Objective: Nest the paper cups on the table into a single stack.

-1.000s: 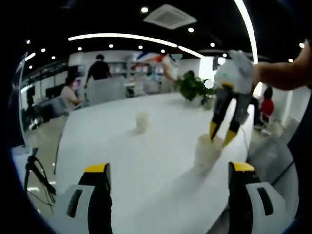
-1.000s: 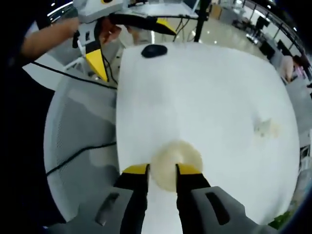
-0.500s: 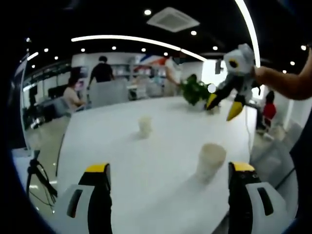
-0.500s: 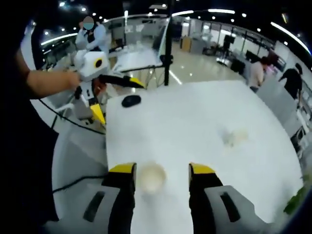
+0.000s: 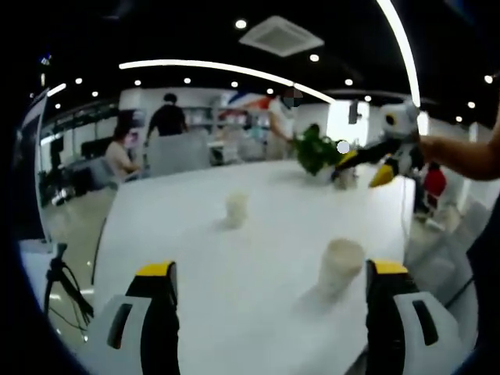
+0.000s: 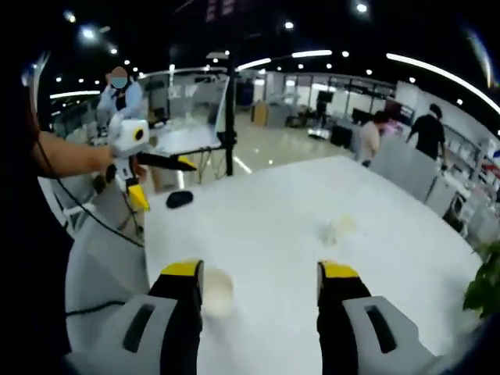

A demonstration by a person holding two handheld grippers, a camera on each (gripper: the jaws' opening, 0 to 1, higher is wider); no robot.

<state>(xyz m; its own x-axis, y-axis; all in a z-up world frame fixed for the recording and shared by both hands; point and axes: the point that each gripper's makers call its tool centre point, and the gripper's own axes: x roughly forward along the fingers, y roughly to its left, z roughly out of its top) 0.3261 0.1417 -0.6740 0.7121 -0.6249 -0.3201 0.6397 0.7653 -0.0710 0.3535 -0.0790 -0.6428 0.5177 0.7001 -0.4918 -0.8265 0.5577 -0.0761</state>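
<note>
Right gripper view: near paper cup point(image 6: 216, 291) partly hidden behind the left finger of the right gripper point(image 6: 262, 275); its base is not visible. Far paper cup point(image 6: 337, 229) blurred, outline unclear. Dark object point(image 6: 180, 198) near the counter point(image 6: 273, 226) far edge too small to identify.

Left gripper view: potted plant point(image 5: 315, 151) pot blurred; counter's near edge cut off below.

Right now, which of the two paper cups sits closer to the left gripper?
The near cup, just inside the left gripper's right-hand jaw in the left gripper view. The far cup stands deeper on the white table, toward the chairs.
</note>
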